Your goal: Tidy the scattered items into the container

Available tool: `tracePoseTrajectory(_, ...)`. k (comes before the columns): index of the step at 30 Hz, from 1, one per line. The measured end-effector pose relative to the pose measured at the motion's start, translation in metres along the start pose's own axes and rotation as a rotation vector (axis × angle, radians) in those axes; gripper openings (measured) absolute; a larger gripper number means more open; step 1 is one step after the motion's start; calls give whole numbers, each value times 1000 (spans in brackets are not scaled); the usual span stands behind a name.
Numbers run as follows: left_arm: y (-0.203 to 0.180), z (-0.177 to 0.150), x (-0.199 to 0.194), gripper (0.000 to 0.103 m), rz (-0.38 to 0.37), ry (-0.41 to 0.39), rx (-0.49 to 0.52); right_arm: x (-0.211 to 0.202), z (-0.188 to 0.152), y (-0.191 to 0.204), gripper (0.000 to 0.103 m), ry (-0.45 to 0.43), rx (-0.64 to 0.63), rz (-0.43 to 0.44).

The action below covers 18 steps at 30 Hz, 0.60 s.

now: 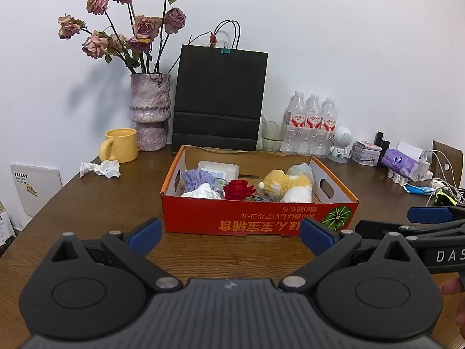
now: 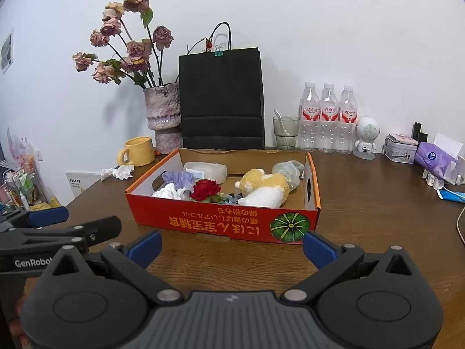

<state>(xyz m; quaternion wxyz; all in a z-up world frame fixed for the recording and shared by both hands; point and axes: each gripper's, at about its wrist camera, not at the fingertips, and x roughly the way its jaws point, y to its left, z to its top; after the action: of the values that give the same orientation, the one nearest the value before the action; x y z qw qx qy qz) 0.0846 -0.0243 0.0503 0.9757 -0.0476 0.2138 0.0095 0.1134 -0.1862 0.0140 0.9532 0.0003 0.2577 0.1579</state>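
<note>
Before the box's [image 1: 258, 221] front edge, each hand-held gripper [image 1: 231, 234] [image 2: 231, 245] gapes, holding nothing.

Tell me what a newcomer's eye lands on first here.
The red-orange cardboard box at the table's centre, holding a red rose and a yellow-and-white plush toy. Behind it, a black paper bag stands against the wall, with dried pink roses in a mottled vase to its left.

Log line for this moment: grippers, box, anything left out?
left gripper open, empty | right gripper open, empty | orange box holds plush, red rose | crumpled tissue on table, outside box
</note>
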Motion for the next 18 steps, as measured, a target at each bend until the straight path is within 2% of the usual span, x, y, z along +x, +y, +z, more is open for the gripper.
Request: tracePoseTrajectory(18, -2, -1, 3, 103, 4, 6, 4, 3, -2, -3, 103, 7, 7, -4)
